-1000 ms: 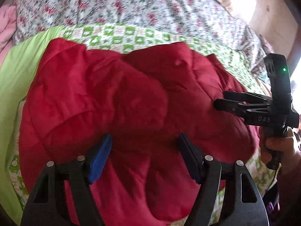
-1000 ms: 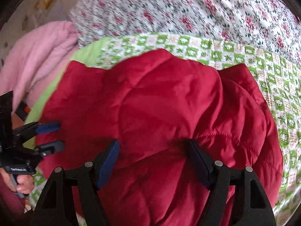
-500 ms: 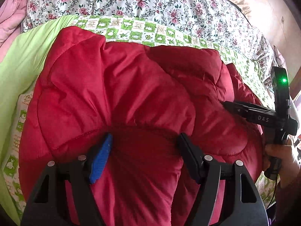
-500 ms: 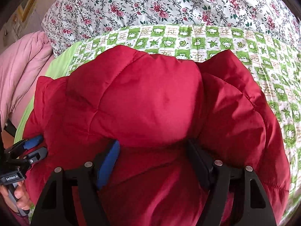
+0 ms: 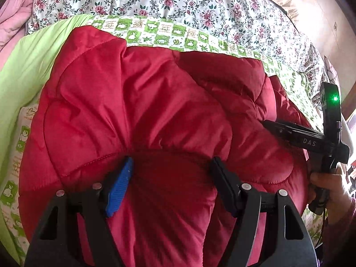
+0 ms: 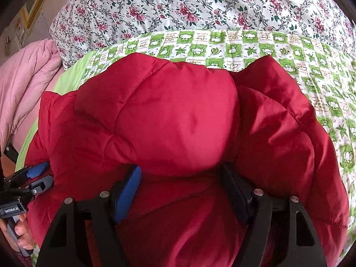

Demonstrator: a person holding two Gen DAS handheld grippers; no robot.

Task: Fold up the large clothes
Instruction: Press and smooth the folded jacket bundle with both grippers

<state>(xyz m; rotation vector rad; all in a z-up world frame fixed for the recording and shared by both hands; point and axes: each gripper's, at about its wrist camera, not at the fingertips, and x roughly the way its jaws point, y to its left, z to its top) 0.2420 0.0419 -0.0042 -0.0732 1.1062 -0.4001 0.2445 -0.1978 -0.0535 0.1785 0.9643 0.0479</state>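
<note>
One red puffer jacket [image 5: 138,111], quilted, satiny and swollen into rounded pillows between stitched seams, fills the middle and lower part of both frames; it lies bunched on a bed, over a quilt [image 6: 244,46] printed in green and white checks with small animals, leaves and writing too small to read. One lime green plain cloth [image 5: 29,62] lies at the left of the left wrist view, one floral sheet [image 5: 178,2] with pink roses on white runs across the top, and one pale pink padded garment [image 6: 24,84] sits at the far left of the right wrist view. Two tools are in use. The left tool [image 5: 171,178], black with one ribbed blue pad and one black pad, is clenched on a thick fold of the jacket, its pads sunk into the padding. The right tool [image 6: 180,184], built the same, grips another thick fold likewise. In the left wrist view the right tool's side reads "DAS" and a green light glows; in the right wrist view the left tool's body reads "GenRobot.AI"
</note>
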